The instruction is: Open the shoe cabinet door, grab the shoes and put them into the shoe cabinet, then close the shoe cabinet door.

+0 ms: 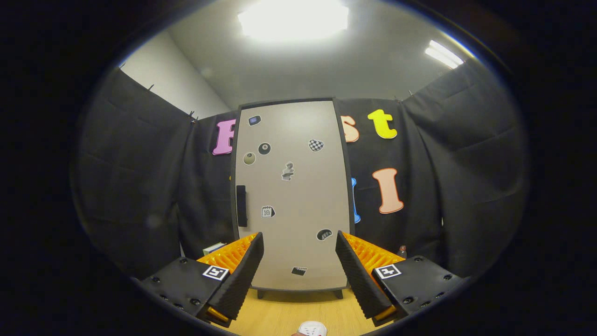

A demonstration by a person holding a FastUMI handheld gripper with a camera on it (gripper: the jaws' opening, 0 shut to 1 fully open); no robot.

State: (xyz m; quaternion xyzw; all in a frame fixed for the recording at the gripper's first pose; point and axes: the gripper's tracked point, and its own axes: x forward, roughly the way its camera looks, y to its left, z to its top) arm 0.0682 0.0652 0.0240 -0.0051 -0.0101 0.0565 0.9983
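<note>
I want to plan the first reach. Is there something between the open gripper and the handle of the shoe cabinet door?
Nothing visible. The gripper is open and holds nothing. The closed cabinet door stands beyond the fingers, and its dark handle sits uncovered on the door's left edge. A shoe lies on the floor near the fingers.

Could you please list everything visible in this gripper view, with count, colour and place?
shoe cabinet: one, beige door in a dark frame, shut, standing on the floor beyond the fingers, against the black cloth wall.
door handle: one, black, upright on the door's left edge.
stickers: about nine, mostly black, grey and white, scattered over the door.
floor: one, light wood, under the cabinet and between the fingers.
shoe: one partly seen, white with a bit of red, on the floor below the fingers.
bottle: one, small, with a red cap, past the right finger by the cloth.
ceiling lights: two, white, overhead.
gripper: one, fingers open, holding nothing, pointed at the cabinet.
</note>
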